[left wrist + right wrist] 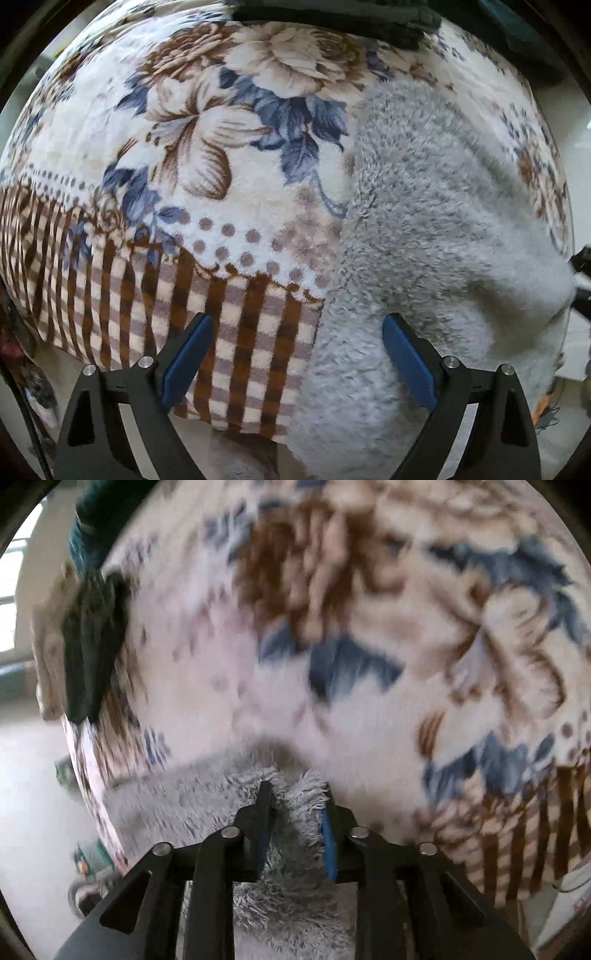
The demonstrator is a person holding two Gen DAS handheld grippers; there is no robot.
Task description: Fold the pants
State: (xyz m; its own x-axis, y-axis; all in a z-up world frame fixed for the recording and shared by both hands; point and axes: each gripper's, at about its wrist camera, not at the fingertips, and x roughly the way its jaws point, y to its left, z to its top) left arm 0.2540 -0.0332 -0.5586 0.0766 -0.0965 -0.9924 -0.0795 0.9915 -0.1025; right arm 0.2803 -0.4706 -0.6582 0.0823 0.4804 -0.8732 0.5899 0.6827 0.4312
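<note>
No writing is seen. Grey fleece pants are clamped in the right gripper, that view blurred. The left gripper is held wide, empty.

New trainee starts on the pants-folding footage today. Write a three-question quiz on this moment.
1. True or false: the left gripper has its jaws closed on fabric.
2. What is bunched between the right gripper's blue pads?
A. the fluffy grey fleece pants
B. the floral plush blanket
C. nothing
3. Fill in: the pants lie on a blanket printed with brown and ____ flowers.

Key:
1. False; the jaws stand wide apart above the blanket and the pants' edge.
2. A
3. blue
</note>
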